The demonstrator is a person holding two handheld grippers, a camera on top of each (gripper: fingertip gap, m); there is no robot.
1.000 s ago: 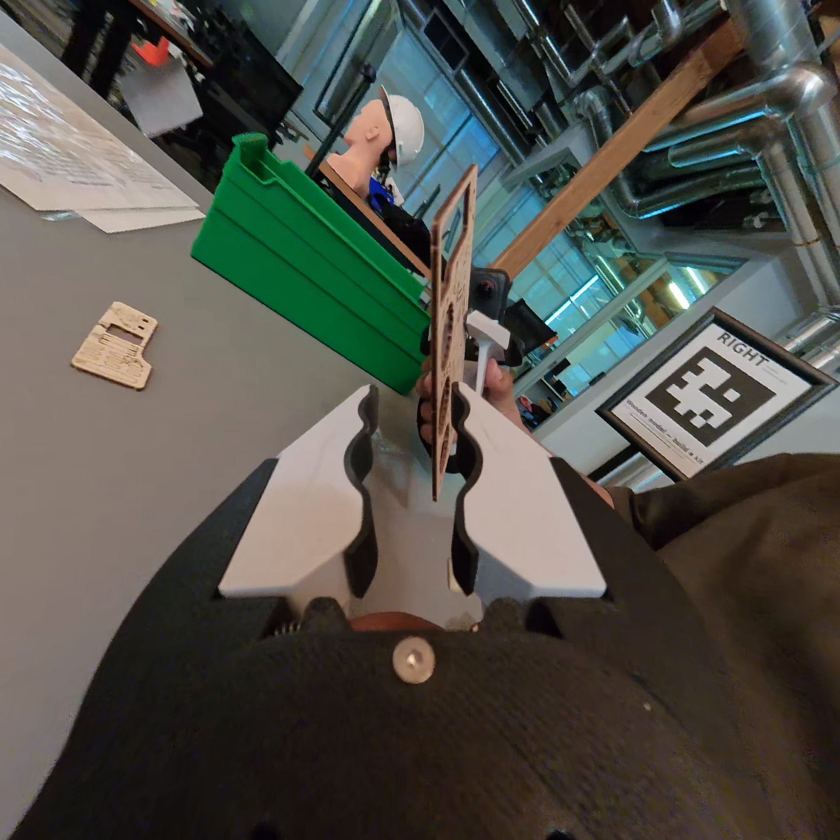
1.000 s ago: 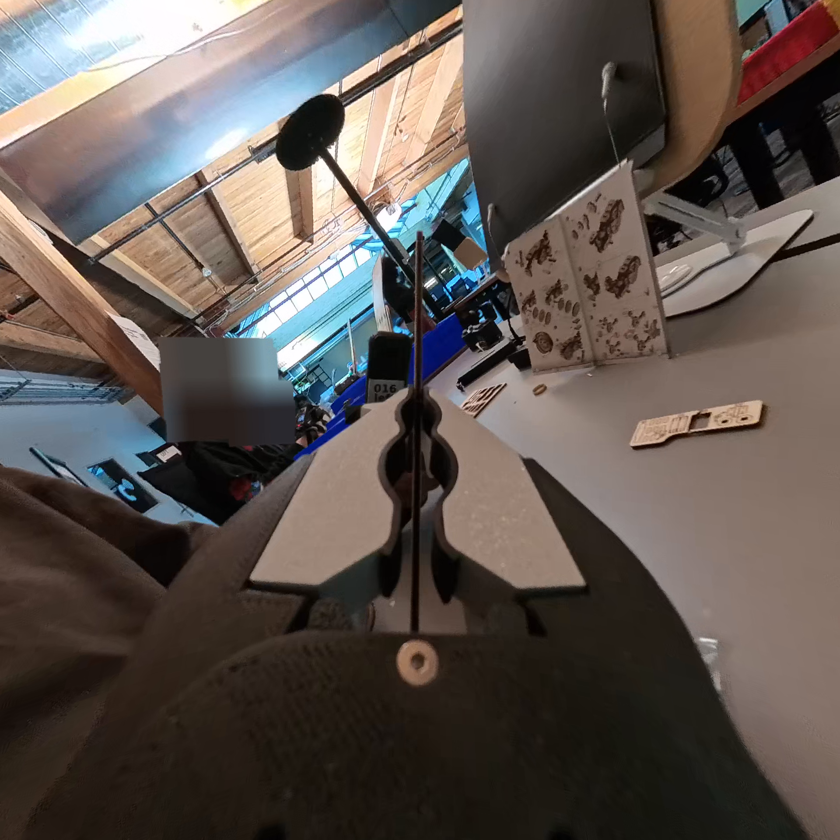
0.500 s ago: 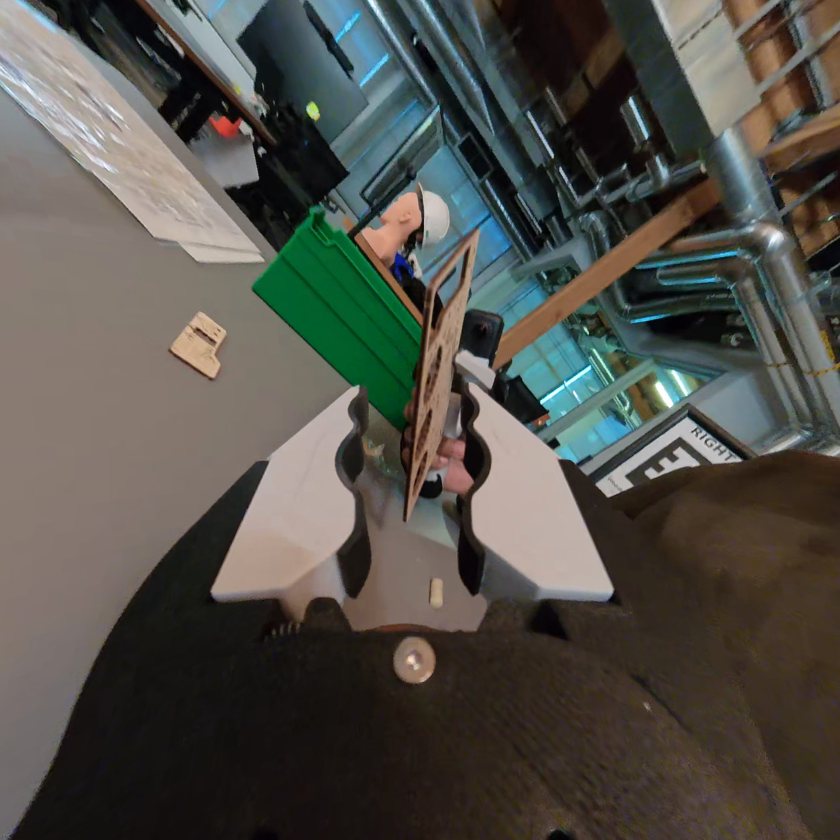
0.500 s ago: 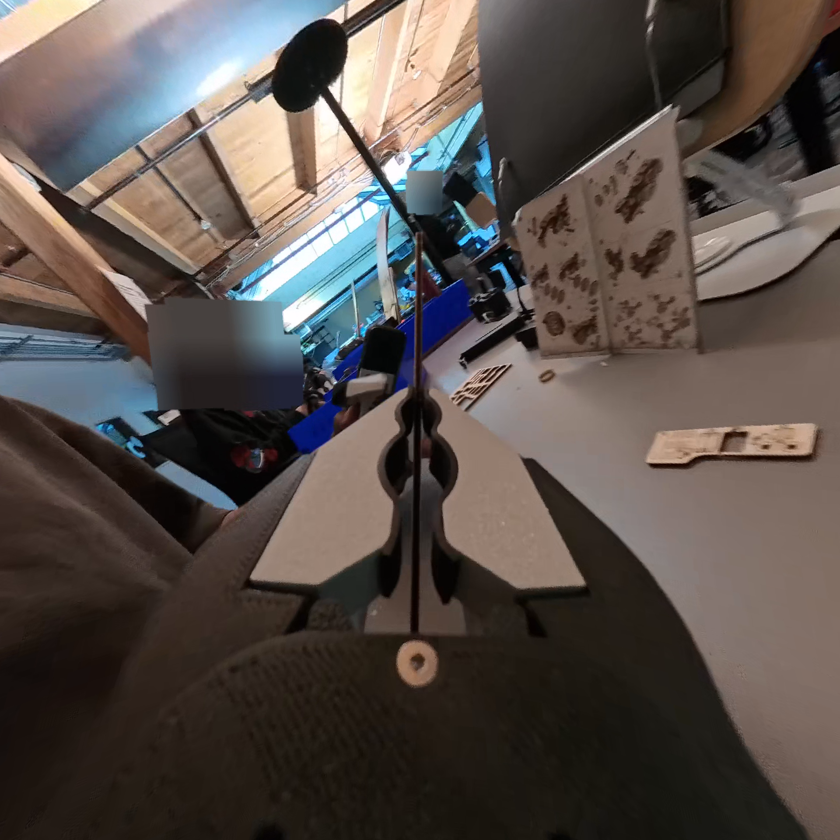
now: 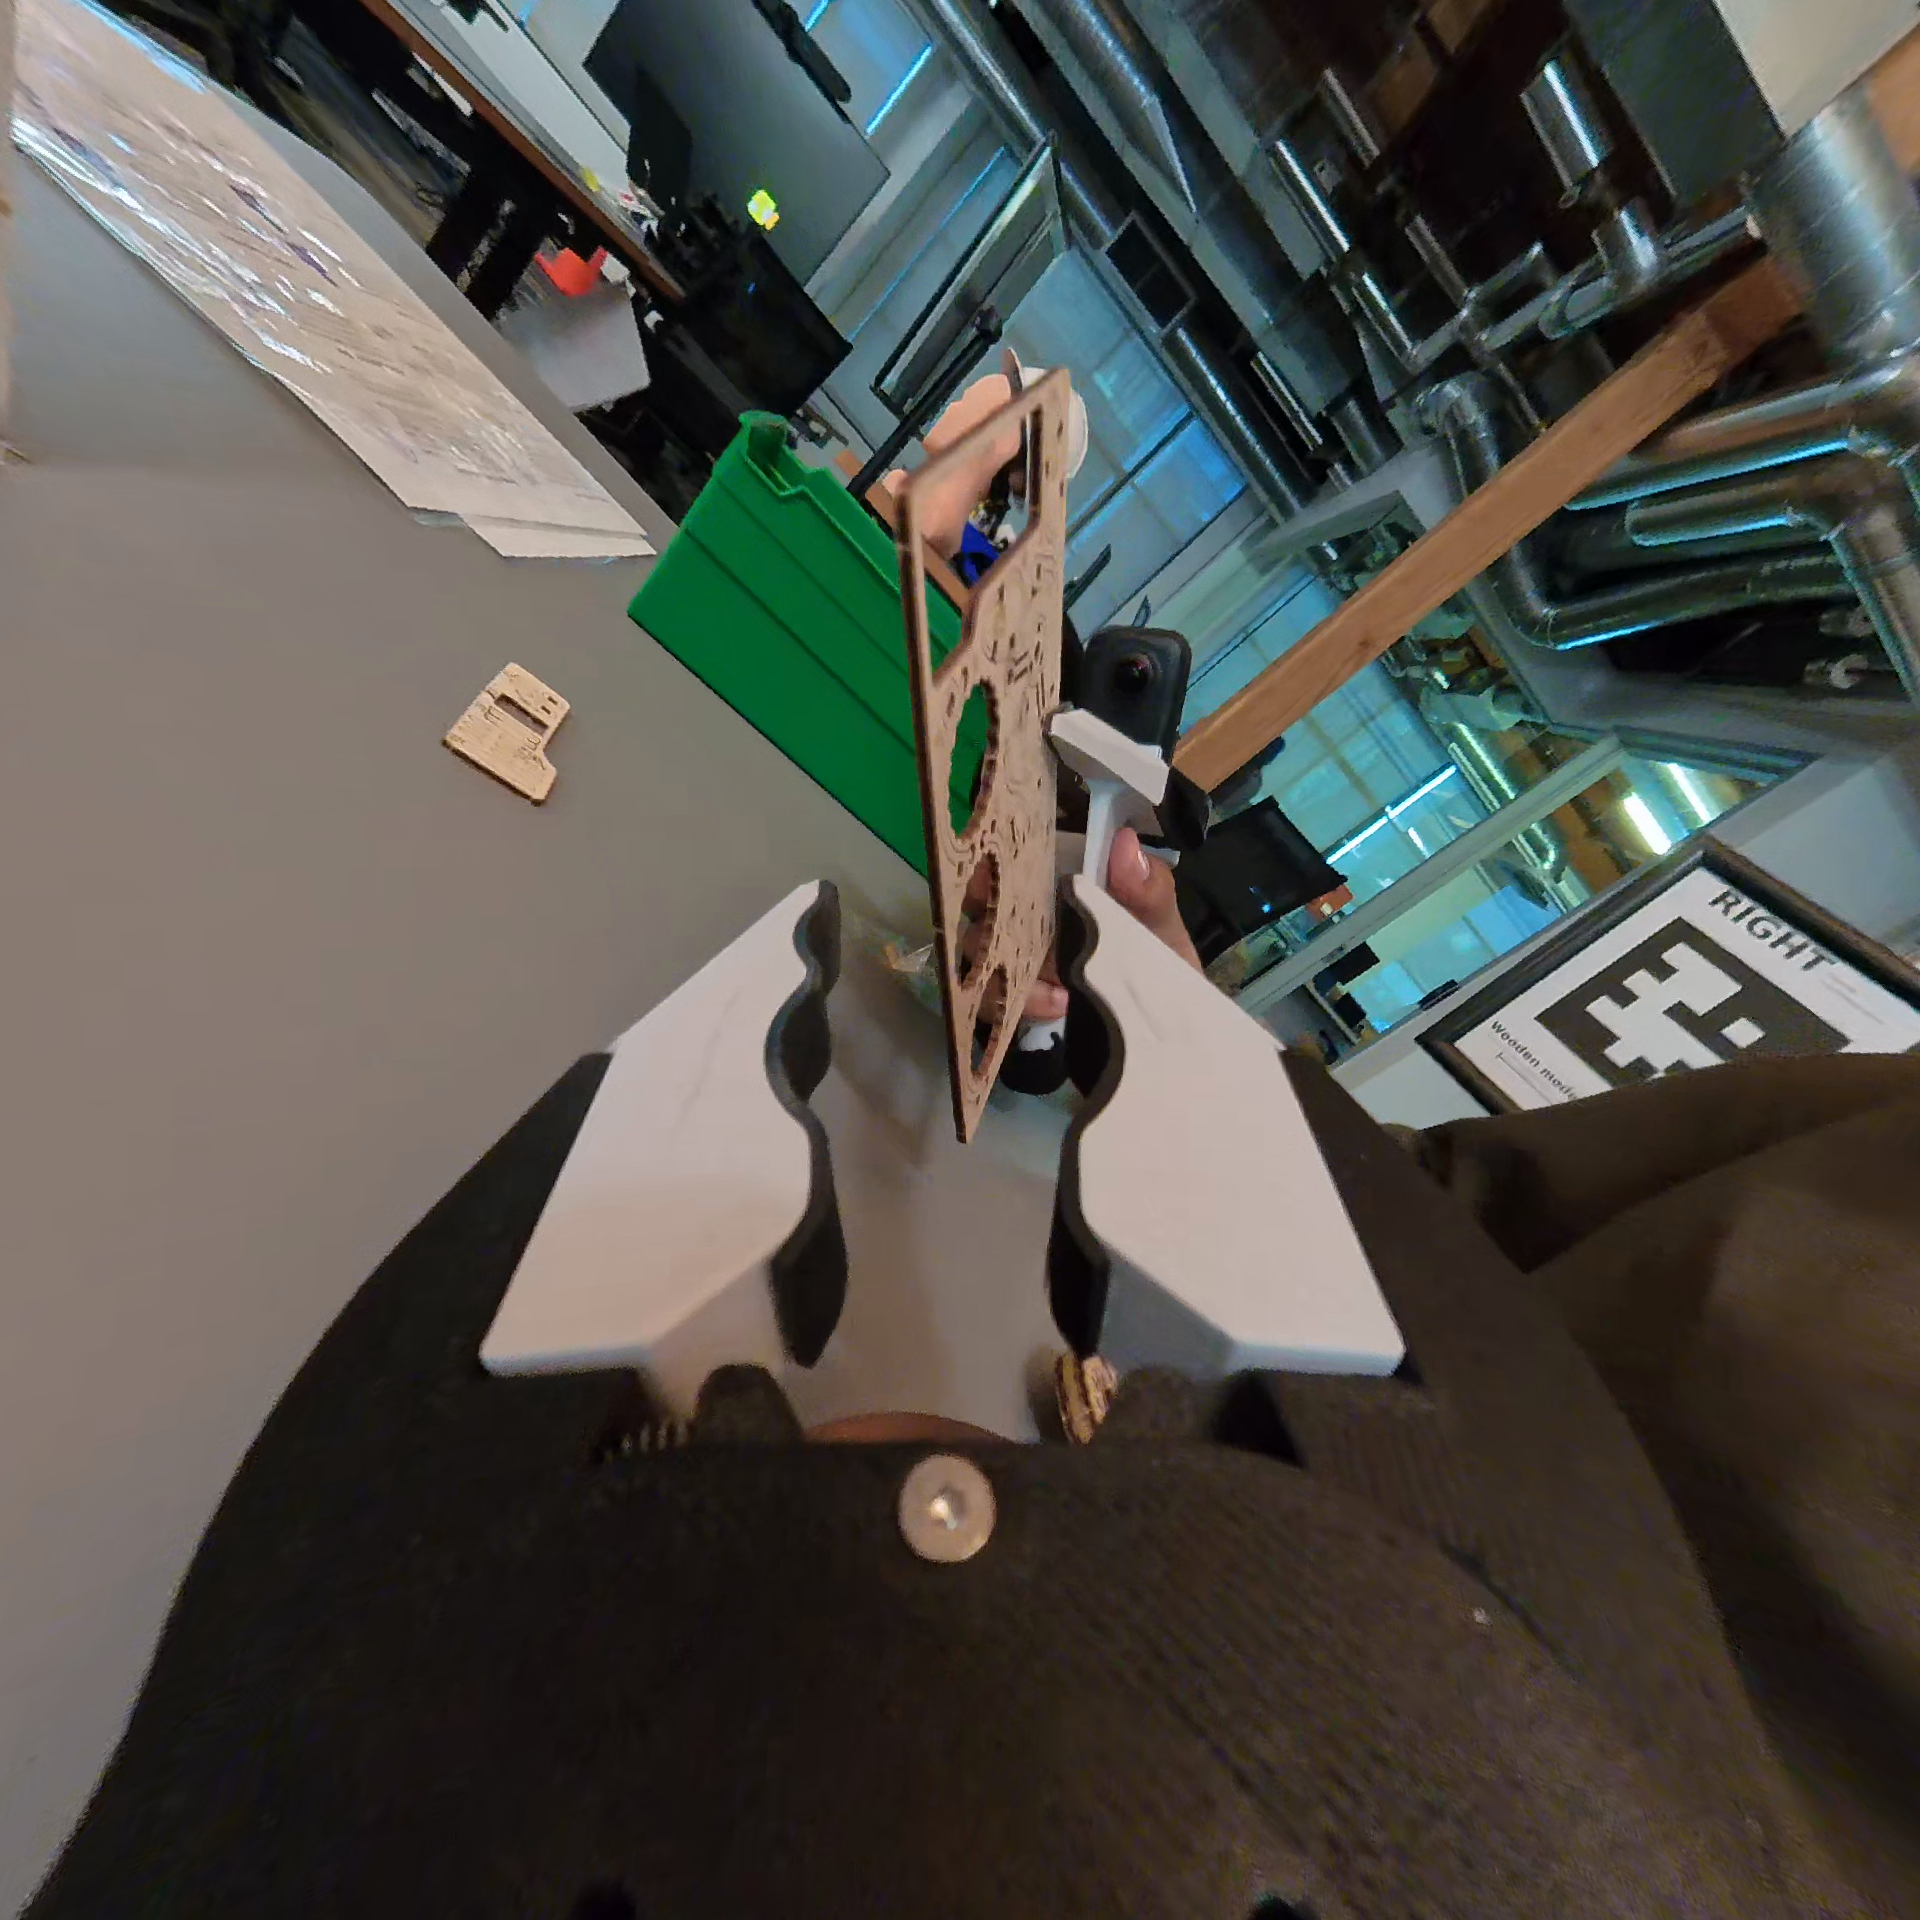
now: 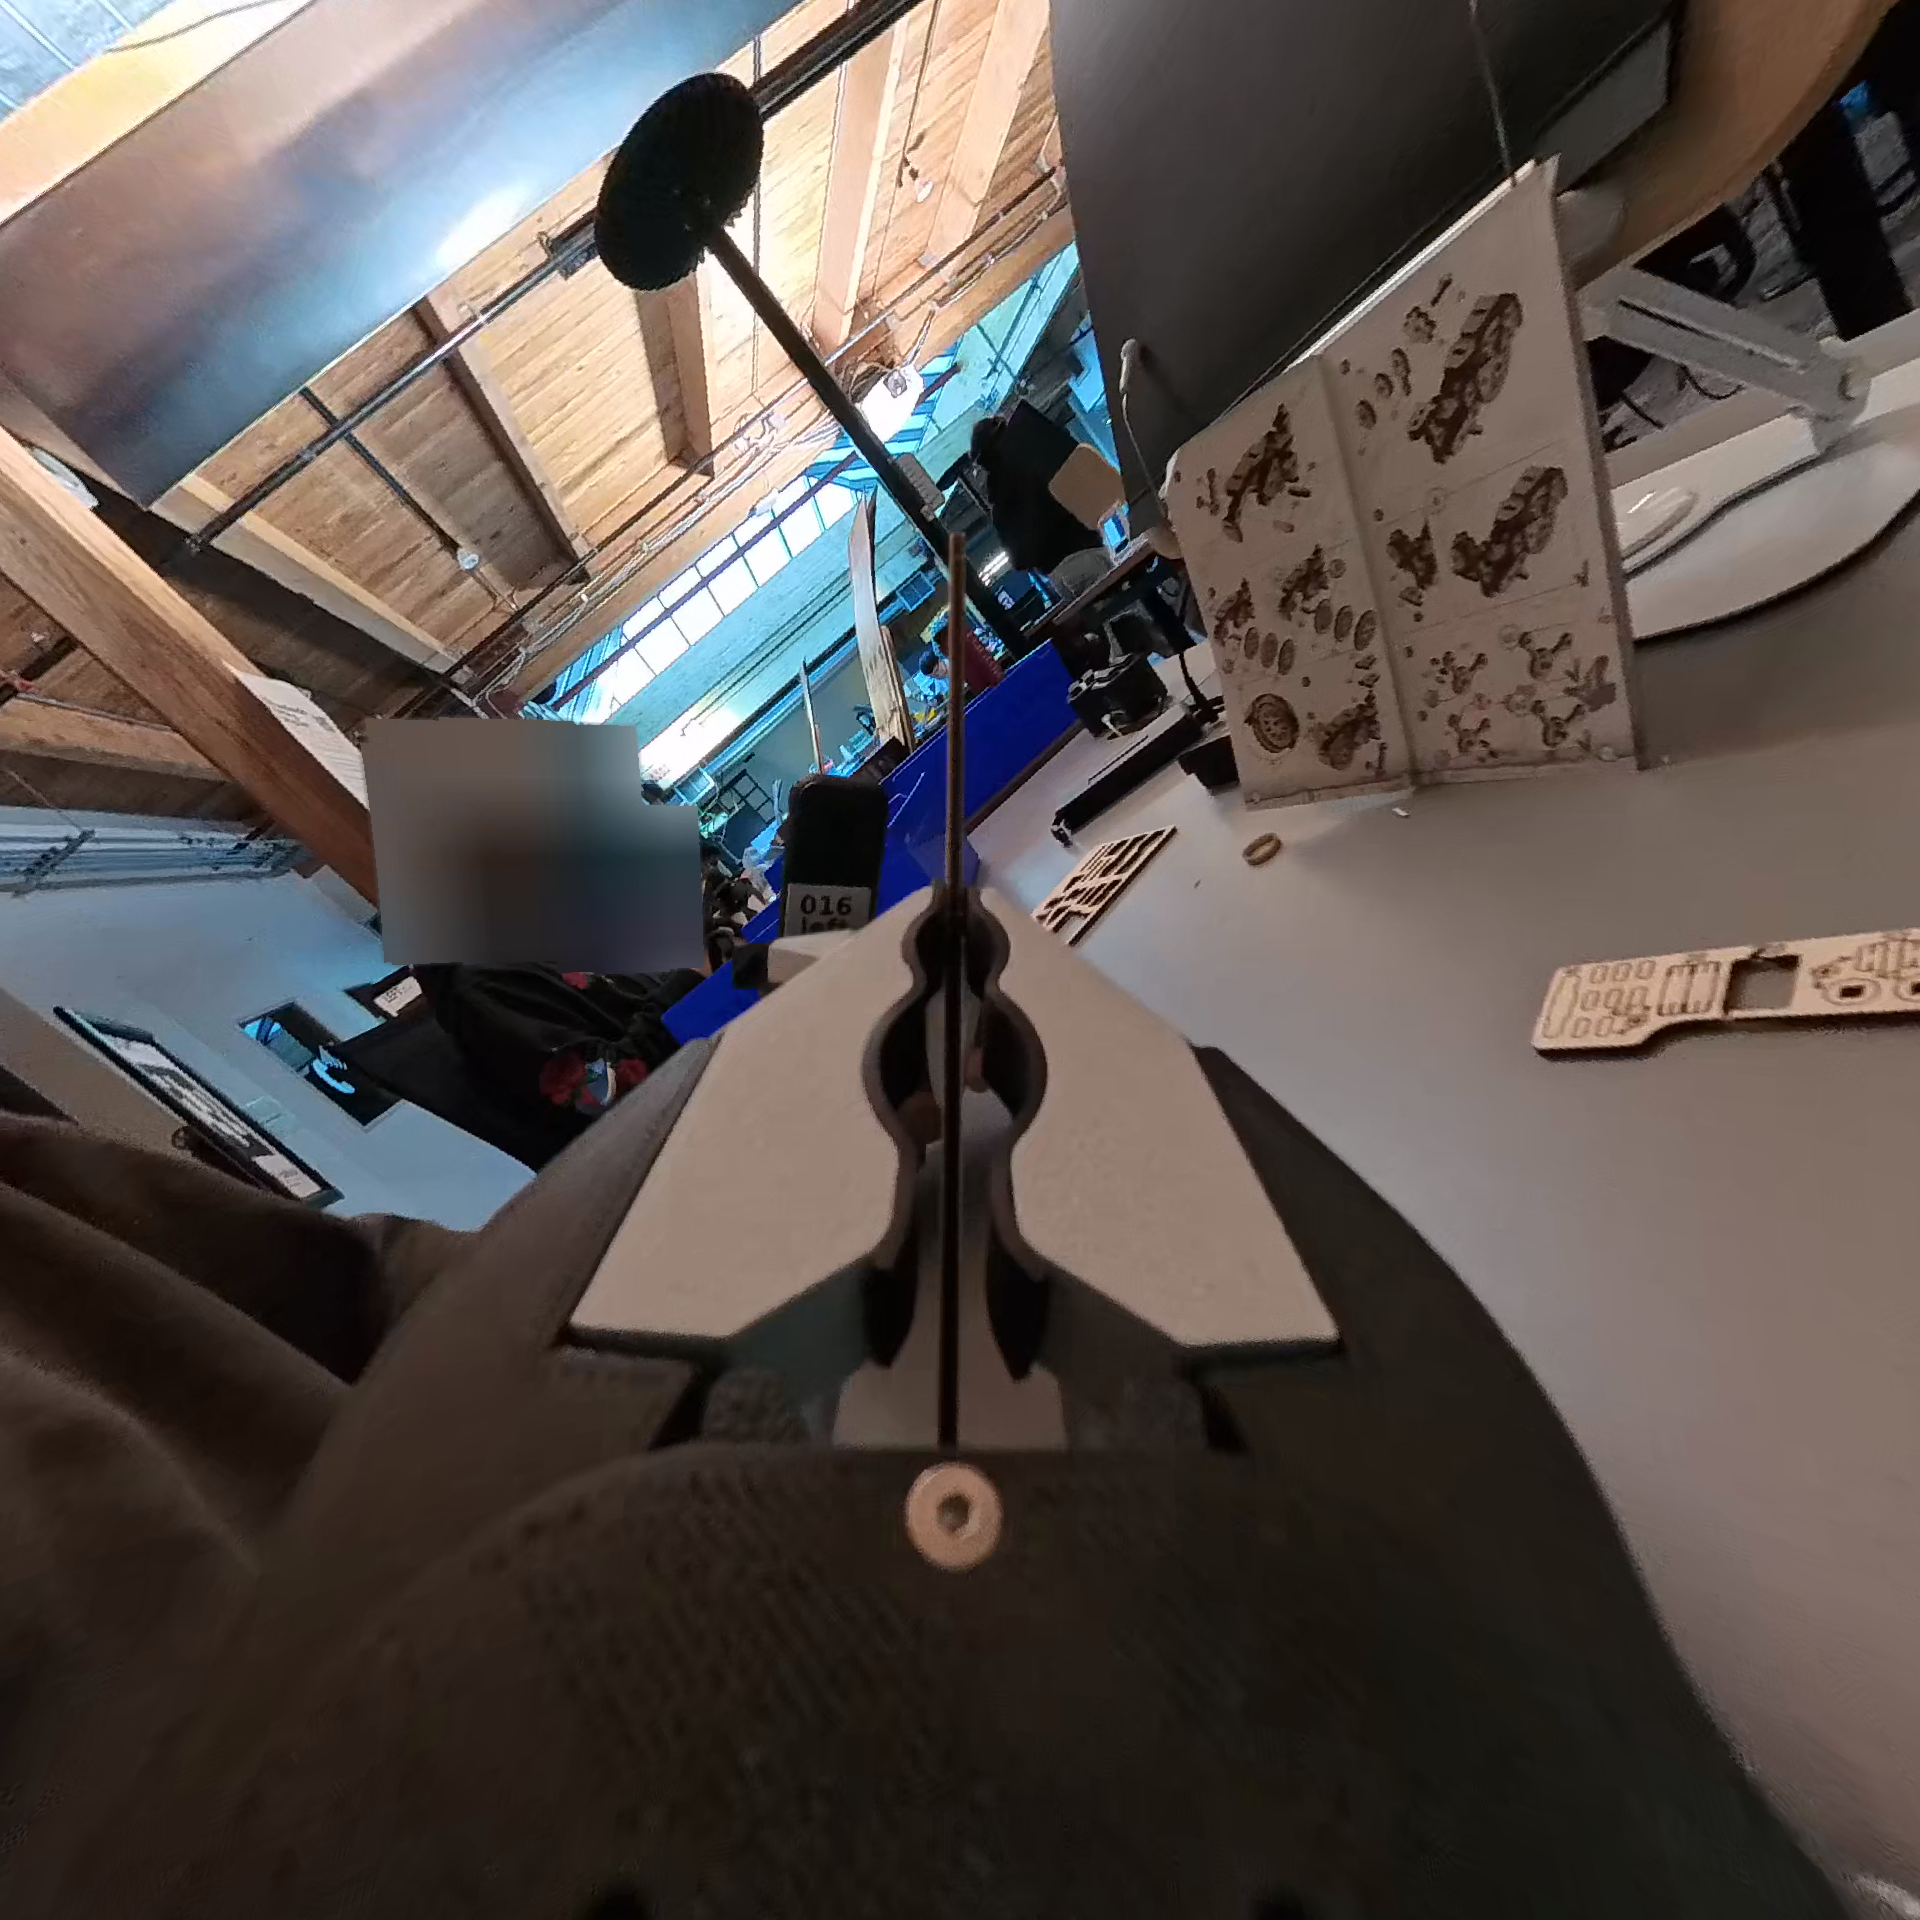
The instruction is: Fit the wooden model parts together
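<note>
- The right tool (image 6: 951, 935) is clamping a thin wooden sheet (image 6: 953, 727) edge-on between its closed fingers, the sheet standing upright above the grey tabletop (image 6: 1558, 1247).
- The left tool (image 5: 940, 914) is gaping open with the same wooden sheet (image 5: 992, 727) hanging between its fingers, nearer the right one, whether touching I cannot tell.
- A small wooden part (image 5: 507, 732) is lying on the tabletop to the far left, near a green bin (image 5: 790, 644).
- A long wooden part (image 6: 1735, 992) is lying flat to the right.
</note>
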